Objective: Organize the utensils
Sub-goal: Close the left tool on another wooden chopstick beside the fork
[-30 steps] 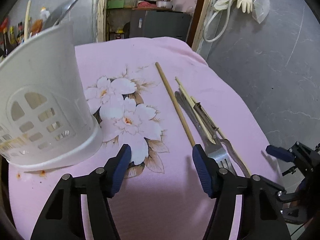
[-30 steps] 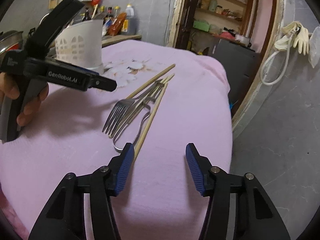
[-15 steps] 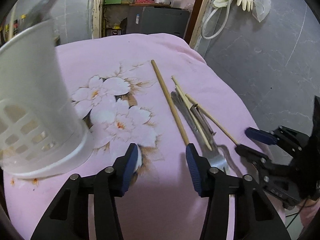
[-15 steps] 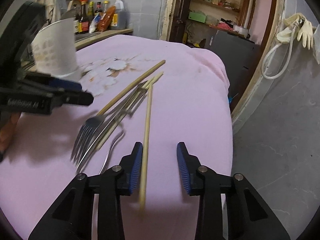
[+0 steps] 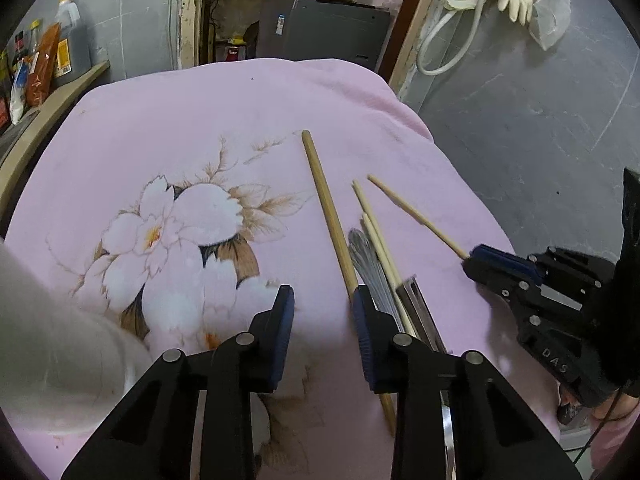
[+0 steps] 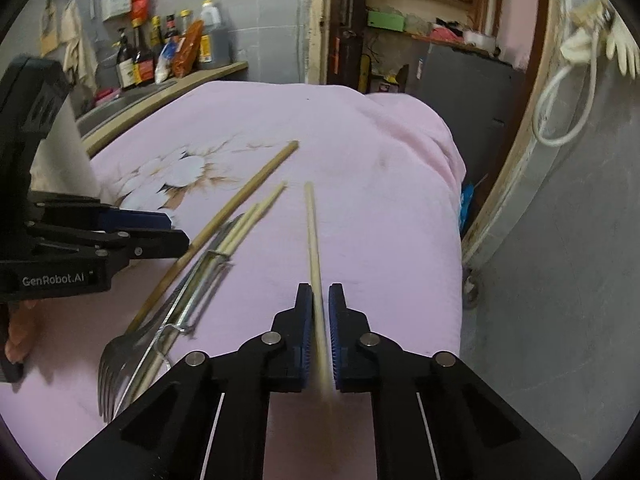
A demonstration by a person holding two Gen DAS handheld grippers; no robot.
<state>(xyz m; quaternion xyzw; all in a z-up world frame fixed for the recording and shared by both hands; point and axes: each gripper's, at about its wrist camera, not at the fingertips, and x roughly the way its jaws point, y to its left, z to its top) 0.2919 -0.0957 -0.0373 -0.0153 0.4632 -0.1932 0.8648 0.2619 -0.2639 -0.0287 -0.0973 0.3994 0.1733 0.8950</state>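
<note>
On the pink flowered cloth lie a thick wooden stick, two pale chopsticks and metal forks in a loose pile. My right gripper is shut on a single chopstick, which points away from me. The left wrist view shows the same right gripper holding that chopstick by one end. My left gripper hovers low over the cloth with its jaws closing and nothing between them. The thick stick passes under its right finger.
A white slotted utensil holder stands at the left, blurred and close to the left gripper. Bottles line a ledge beyond the table. The cloth's right edge drops to a grey floor. A doorway and shelves lie behind.
The right jaws closed on the single chopstick and swung it out of the pile. The left gripper moved right toward the thick stick while its jaws narrowed, and the holder slid to the view's left edge.
</note>
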